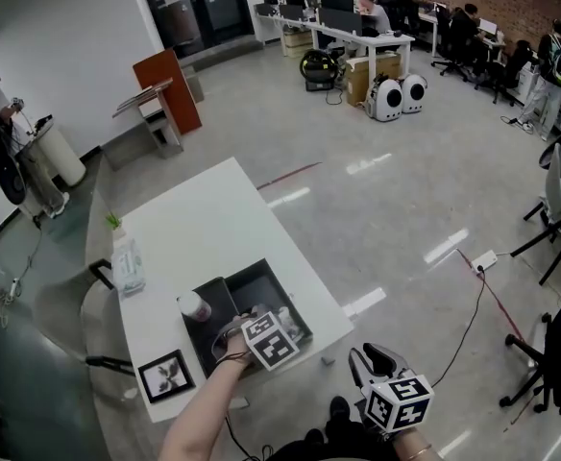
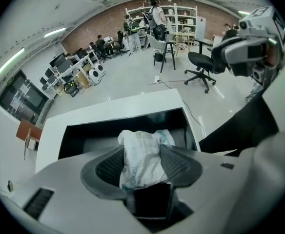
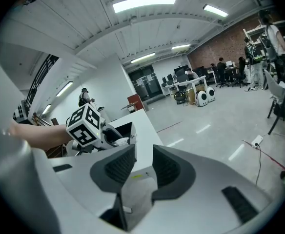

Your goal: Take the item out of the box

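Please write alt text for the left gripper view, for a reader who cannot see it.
The left claw is shut on a crumpled white packet, held over an open dark box. The box sits on a white table, with office chairs behind.

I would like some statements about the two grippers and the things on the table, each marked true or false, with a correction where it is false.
1. The left gripper has its fingers shut on a crumpled white plastic packet. True.
2. The right gripper holds a second packet. False: its fingers are apart and nothing is between them.
3. The black rectangular box stands on the floor. False: it stands on the white table.
4. A black-framed picture lies on the table beside the box. True.
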The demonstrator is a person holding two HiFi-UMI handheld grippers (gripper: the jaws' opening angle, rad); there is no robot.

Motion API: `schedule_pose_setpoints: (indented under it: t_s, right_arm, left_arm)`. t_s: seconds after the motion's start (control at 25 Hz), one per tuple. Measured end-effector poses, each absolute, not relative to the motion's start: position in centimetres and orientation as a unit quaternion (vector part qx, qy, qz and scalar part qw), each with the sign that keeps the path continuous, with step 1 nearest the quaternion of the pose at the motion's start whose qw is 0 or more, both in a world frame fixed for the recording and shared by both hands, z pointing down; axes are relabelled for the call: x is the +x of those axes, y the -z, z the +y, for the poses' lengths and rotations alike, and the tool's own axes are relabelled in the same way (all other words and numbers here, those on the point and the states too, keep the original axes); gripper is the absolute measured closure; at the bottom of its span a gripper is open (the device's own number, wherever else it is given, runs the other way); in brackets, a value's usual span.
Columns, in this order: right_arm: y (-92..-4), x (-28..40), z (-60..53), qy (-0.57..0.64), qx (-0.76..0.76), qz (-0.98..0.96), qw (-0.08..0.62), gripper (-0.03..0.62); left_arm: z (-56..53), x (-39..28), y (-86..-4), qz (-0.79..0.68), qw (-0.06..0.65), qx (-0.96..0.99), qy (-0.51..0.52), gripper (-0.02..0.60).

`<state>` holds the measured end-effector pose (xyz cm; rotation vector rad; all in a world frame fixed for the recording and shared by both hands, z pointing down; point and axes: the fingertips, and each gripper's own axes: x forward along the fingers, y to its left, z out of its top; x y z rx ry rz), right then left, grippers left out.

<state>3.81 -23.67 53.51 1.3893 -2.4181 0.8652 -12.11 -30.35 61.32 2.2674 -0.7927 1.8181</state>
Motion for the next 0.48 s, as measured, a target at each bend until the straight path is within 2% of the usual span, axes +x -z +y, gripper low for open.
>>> schedule_pose_setpoints:
  t_s: [0.28,0.48]
  right_arm:
    - [-53.89,3.92,-23.44,-0.300,0.470,-0.823,0.114,0.485]
    - [-53.81,3.71,-23.21,-0.300,0.465,-0.825,0.115,0.488]
  left_arm:
    - [-30.01,-11.96,-61.25,-0.254,0.022,0.749,-0.612,0.416]
    - [-29.80,-11.44,-60.63,-0.269,0.016,0.754,-0.599,0.455]
